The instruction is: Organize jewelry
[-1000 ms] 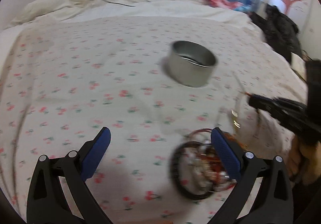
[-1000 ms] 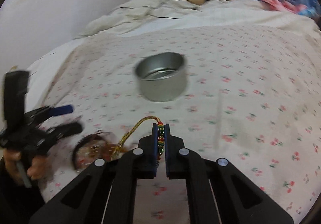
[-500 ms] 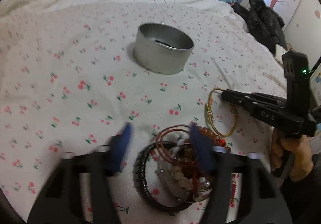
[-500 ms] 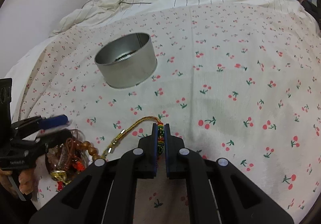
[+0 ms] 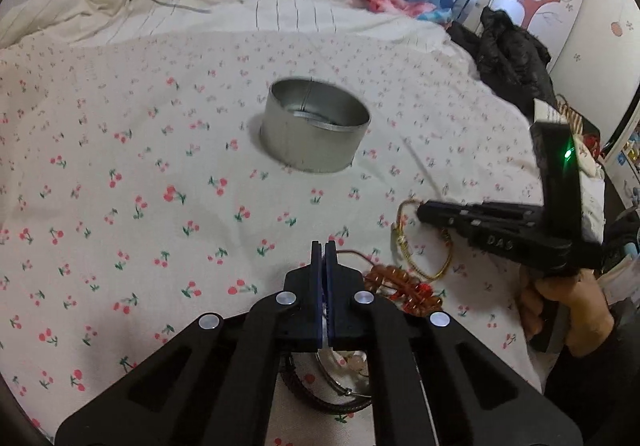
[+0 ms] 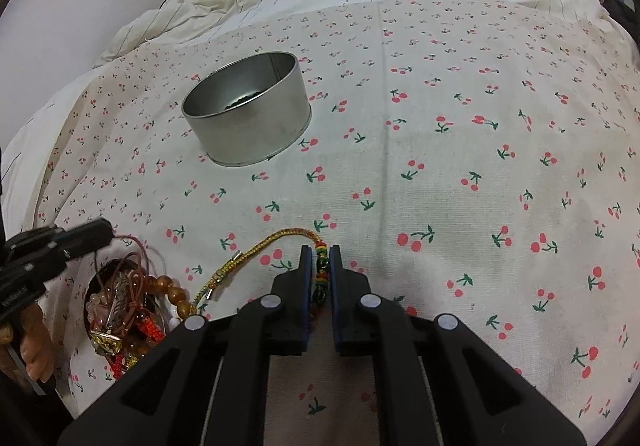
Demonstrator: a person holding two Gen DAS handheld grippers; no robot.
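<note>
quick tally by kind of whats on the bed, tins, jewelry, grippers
round metal tin: 1
gold braided bracelet, pinched in the right gripper: 1
tangled jewelry pile, pieces too knotted to count apart: 1
grippers, counting the left gripper, jaws closed at a thin reddish cord from the pile: 2
total: 5

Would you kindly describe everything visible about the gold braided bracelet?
The gold braided bracelet is a woven cord loop in shiny yellow-gold thread with small silver metal sleeves and a section of red, green and yellow beads. The right tool is shut on that beaded section. The rest of the loop curves away toward the jewelry pile over the cherry-print bedsheet.
</note>
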